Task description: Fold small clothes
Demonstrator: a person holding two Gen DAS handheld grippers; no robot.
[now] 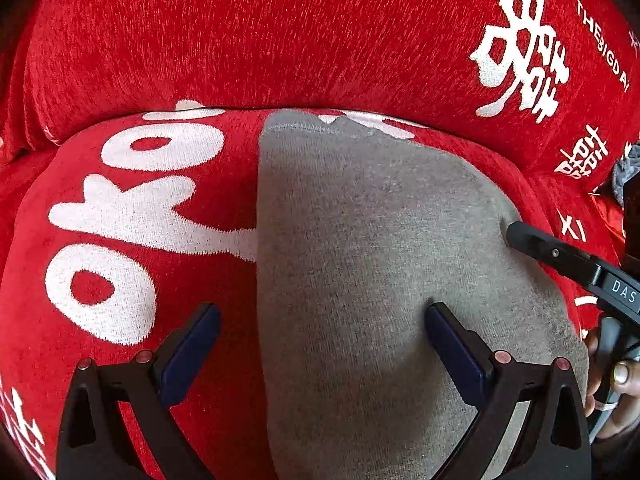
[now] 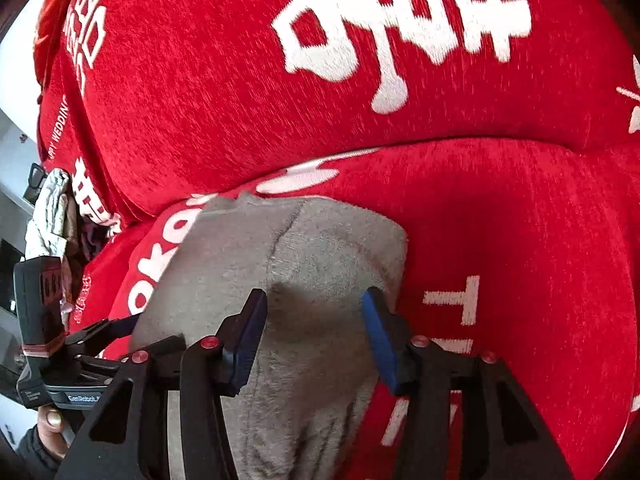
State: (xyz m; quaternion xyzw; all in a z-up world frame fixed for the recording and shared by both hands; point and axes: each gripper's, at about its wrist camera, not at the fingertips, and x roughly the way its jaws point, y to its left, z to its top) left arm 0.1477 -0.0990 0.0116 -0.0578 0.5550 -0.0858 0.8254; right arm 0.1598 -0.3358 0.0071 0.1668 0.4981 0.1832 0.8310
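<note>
Left wrist view: the left gripper point(image 1: 322, 320) is spreading its jaws wide over the grey garment point(image 1: 360, 240), which is lying on the red cushion point(image 1: 120, 220).

Right wrist view: the right gripper point(image 2: 316, 322) is hovering half-open above the garment's right edge, gripping nothing.

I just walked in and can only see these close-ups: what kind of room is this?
Probably a living room at home. A grey garment lies on a sofa draped in a red cover printed with white characters, and pale furniture shows at the left edge.
</note>
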